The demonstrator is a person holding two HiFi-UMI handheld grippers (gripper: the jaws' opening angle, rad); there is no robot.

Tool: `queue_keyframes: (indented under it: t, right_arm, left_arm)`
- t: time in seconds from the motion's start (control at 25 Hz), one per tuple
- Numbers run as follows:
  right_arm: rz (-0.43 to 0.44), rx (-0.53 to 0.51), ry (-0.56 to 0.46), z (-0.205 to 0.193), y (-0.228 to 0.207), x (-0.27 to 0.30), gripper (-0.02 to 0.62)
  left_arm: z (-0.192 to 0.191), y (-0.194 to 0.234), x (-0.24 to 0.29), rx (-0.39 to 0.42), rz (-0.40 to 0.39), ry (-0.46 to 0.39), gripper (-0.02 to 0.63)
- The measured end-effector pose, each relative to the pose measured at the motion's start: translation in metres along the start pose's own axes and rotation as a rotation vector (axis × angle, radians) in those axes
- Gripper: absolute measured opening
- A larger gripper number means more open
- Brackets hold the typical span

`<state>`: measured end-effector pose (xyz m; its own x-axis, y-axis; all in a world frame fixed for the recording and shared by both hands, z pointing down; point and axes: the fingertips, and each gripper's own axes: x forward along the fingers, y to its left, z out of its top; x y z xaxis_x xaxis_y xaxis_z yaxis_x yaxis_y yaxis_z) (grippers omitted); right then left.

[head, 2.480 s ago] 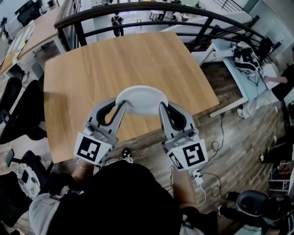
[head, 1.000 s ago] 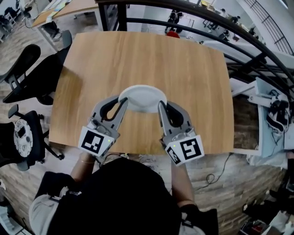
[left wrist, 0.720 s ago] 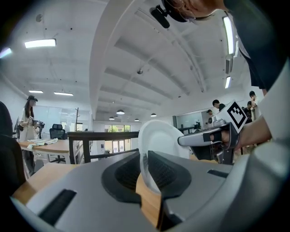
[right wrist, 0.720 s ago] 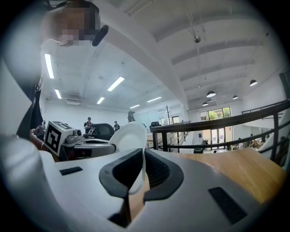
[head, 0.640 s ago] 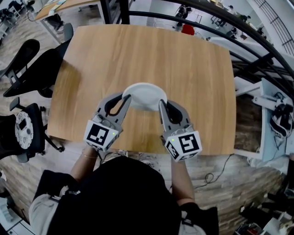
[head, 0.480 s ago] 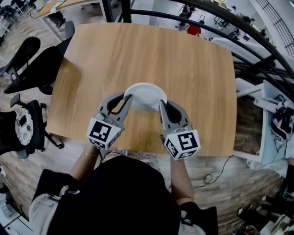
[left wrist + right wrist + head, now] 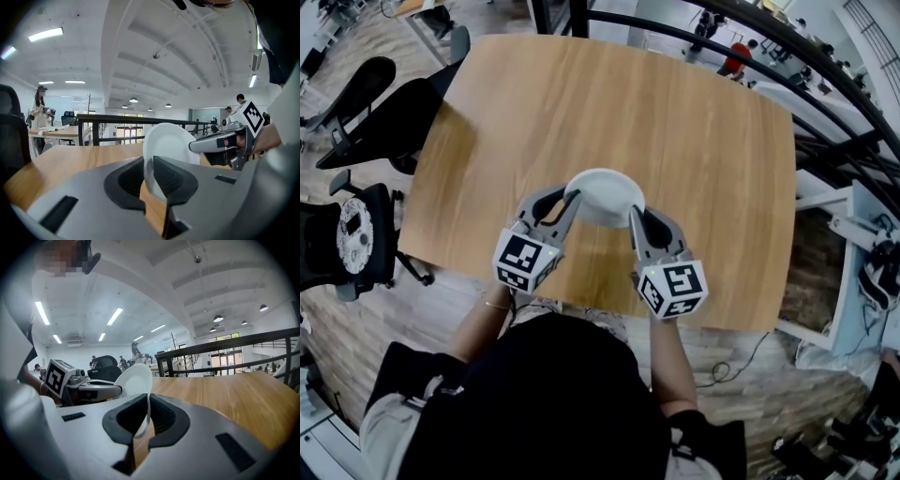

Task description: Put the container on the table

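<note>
A shallow white container, round like a dish, hangs low over the near part of the wooden table. My left gripper is shut on its left rim and my right gripper is shut on its right rim. In the left gripper view the white container stands edge-on between the dark pads, with the other gripper's finger on its far rim. In the right gripper view the container is pinched thin between the pads. Whether its base touches the table is hidden.
Black office chairs stand left of the table, one close to its near corner. A dark metal railing curves behind the table's far and right sides. A white desk with gear sits at the right.
Both grippers have come down and forward over the table with the container still held between them. The table's near edge now lies under my wrists rather than ahead of them.
</note>
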<state>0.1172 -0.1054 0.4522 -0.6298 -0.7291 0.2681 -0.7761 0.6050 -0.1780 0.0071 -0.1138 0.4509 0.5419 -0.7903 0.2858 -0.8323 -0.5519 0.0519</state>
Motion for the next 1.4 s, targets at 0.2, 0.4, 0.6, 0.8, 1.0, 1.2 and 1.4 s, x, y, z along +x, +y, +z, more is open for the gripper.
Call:
queue_keyframes:
  t: [0.2, 0.4, 0.6, 0.8, 1.0, 1.2, 1.4]
  right_arm:
    - [-0.004, 0.031, 0.052, -0.017, -0.008, 0.010, 0.025]
    - [-0.007, 0.073, 0.097, -0.038, -0.019, 0.019, 0.023]
    - [-0.014, 0.100, 0.135, -0.057, -0.028, 0.026, 0.025]
    - [-0.020, 0.124, 0.177, -0.069, -0.036, 0.035, 0.025]
    - [-0.012, 0.156, 0.227, -0.086, -0.041, 0.041, 0.025]
    - [-0.008, 0.167, 0.261, -0.096, -0.042, 0.046, 0.025]
    - [0.004, 0.172, 0.282, -0.101, -0.042, 0.050, 0.025]
  left_arm:
    - [-0.018, 0.005, 0.013, -0.029, 0.008, 0.035, 0.058]
    - [-0.040, 0.006, 0.027, -0.061, 0.003, 0.109, 0.058]
    - [-0.057, 0.007, 0.039, -0.065, 0.003, 0.165, 0.060]
    - [-0.072, 0.011, 0.049, -0.076, 0.005, 0.219, 0.063]
    - [-0.088, 0.013, 0.057, -0.089, 0.005, 0.278, 0.072]
    - [-0.101, 0.016, 0.058, -0.094, 0.010, 0.325, 0.084]
    - [-0.107, 0.020, 0.058, -0.090, 0.022, 0.343, 0.103]
